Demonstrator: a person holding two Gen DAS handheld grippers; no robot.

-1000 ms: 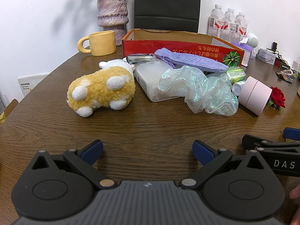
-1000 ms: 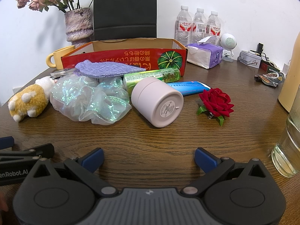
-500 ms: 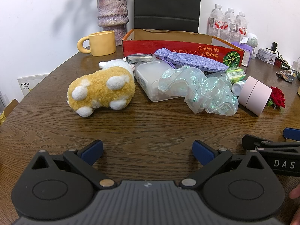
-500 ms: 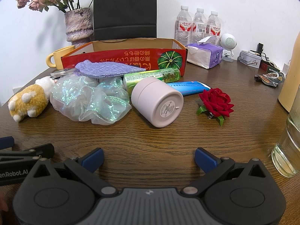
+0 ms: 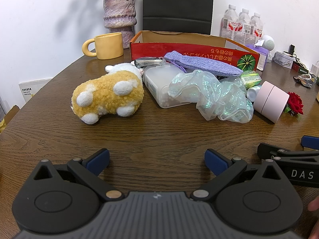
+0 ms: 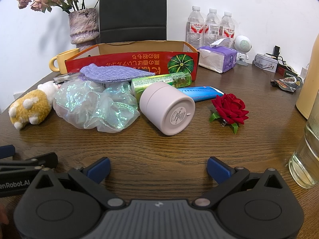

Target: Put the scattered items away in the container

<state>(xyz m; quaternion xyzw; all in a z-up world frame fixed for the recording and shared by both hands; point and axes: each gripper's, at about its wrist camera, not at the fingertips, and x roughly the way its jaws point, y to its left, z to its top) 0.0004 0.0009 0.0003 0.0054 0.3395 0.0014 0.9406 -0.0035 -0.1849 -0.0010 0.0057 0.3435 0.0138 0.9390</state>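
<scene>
A red cardboard box [image 5: 191, 51] [image 6: 123, 59] stands open at the back of the round wooden table. In front of it lie a yellow plush toy [image 5: 107, 96] [image 6: 30, 107], a clear plastic case [image 5: 159, 83], an iridescent organza scrunchie [image 5: 215, 95] [image 6: 95, 107], a purple knit pouch [image 5: 201, 64] [image 6: 115, 73], a green bottle [image 6: 161, 80], a pink round jar [image 6: 167, 107] [image 5: 271, 100], a blue tube [image 6: 199, 92] and a red rose clip [image 6: 229, 108] [image 5: 296, 103]. My left gripper [image 5: 157, 161] and right gripper [image 6: 158, 167] both stand open near the front edge, holding nothing.
A yellow mug [image 5: 105, 45] and a purple vase [image 5: 119, 16] stand at the back left. Water bottles [image 6: 211, 27], a tissue pack [image 6: 217, 58] and small gadgets sit at the back right. A glass of water [image 6: 307, 155] stands close on the right.
</scene>
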